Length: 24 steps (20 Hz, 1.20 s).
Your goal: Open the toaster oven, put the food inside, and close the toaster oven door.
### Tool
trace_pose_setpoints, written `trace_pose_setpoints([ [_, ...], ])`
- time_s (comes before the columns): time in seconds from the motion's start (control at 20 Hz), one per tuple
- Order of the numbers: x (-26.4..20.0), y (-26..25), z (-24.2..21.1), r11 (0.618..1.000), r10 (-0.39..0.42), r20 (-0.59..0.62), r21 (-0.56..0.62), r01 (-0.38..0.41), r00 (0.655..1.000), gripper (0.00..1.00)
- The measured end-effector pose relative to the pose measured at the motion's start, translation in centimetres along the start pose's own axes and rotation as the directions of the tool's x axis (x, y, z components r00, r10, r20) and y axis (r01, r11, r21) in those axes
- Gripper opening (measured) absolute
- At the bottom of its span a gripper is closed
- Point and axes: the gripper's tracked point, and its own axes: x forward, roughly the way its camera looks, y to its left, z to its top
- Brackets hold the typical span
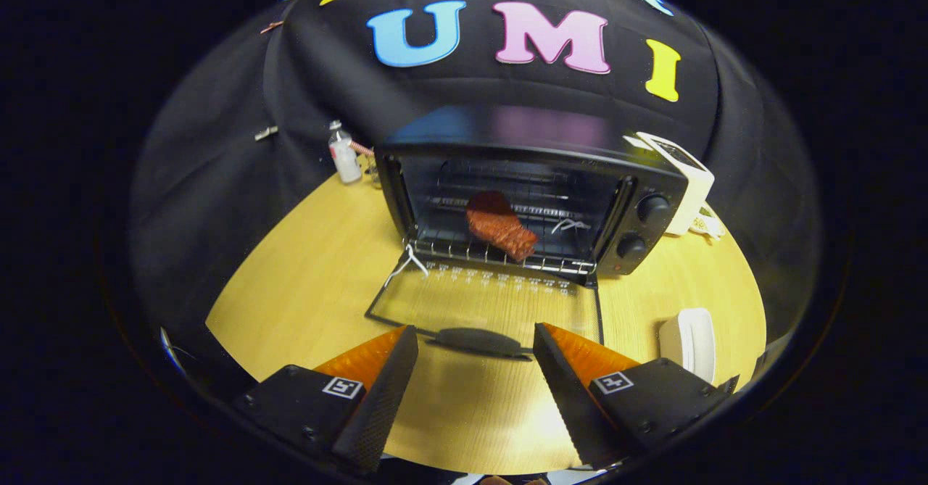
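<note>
One gripper (475, 343) occupies the lower centre of the gripper view, fingers spread apart and holding nothing. The door handle (478, 341) lies between the fingertips, on the lowered glass door (486, 300). At frame centre stands one toaster oven (533, 188), open, with one piece of food (500, 228) resting on its wire rack (500, 256). Two control knobs (652, 208) sit at the oven's right. The remaining step appears to be closing: seat both fingers squarely around the handle, then lift along the hinge arc, keeping the door from slamming. One small bottle (344, 153) stands upper left of the oven; one white device (685, 180) stands right of it.
</note>
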Motion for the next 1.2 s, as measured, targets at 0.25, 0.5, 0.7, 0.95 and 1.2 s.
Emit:
trace_pose_setpoints([
  [0.25, 2.8, -0.2, -4.6, 0.997, -0.023, -0.159, 0.064, 0.033, 0.987, 0.99],
  [0.5, 5.3, -1.5, -6.9, 0.995, -0.098, -0.235, 0.006, 0.102, 0.967, 0.99],
  [0.7, 5.8, -1.4, -6.3, 0.992, -0.125, -0.217, 0.006, 0.130, 0.968, 0.98],
  [0.95, 5.9, -1.2, -5.4, 0.987, -0.119, -0.208, 0.083, 0.138, 0.971, 0.98],
  [1.2, 6.2, -1.3, -5.0, 0.978, -0.130, -0.201, 0.138, 0.160, 0.971, 0.97],
])
